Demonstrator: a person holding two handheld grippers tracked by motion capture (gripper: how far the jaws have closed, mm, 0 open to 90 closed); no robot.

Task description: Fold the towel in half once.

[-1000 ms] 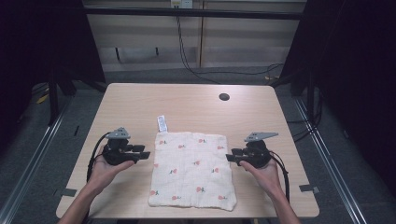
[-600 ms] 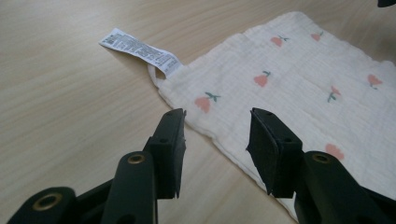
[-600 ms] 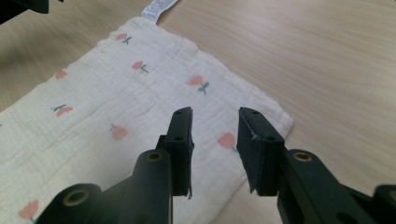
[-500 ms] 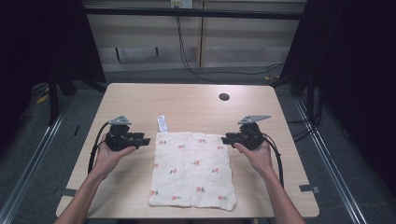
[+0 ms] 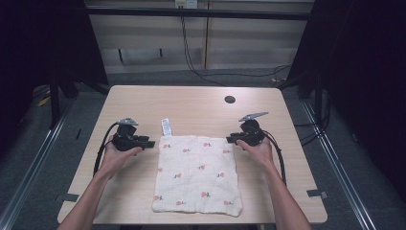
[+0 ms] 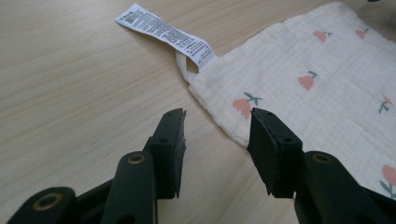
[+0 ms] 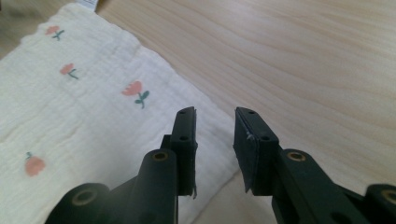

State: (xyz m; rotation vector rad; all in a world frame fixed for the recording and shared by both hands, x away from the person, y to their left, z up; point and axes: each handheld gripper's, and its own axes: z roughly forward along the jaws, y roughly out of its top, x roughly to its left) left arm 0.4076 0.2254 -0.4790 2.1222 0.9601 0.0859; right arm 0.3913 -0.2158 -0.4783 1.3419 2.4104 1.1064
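- Cream cloth [image 5: 198, 173] with small red flower prints is lying flat on the wooden table [image 5: 201, 108], and it is sitting between the two grippers.
- In the high view, the left gripper [image 5: 149, 143] is resting just beside the far left corner of the cloth, with the person's left hand [image 5: 116, 152] holding it from behind.
- In the left gripper view, the left gripper [image 6: 217, 135] is showing its two black jaws standing clearly apart, with bare table wood in the gap, and it is gripping nothing.
- One jaw is lying over the bare wood, and the other is overlapping the edge of the cloth [image 6: 322, 79]; whether it is touching the fabric, I cannot tell.
- A white care label [image 6: 166, 32] with printed text is lying ahead of these jaws, a little toward the first jaw's side, and it is hanging from the cloth corner by a small loop.
- In the high view, the right gripper [image 5: 231, 140] is sitting at the far right corner of the cloth, with the right hand [image 5: 258, 149] behind it.
- In the right gripper view, the right gripper [image 7: 215, 142] is showing its jaws parted by a narrower gap, and nothing is sitting between them.
- One of these jaws is over the cloth [image 7: 84, 121] near its edge, and the other is over bare wood beside it.
- A dark round spot [image 5: 230, 99] is showing on the table, well ahead of the right gripper.
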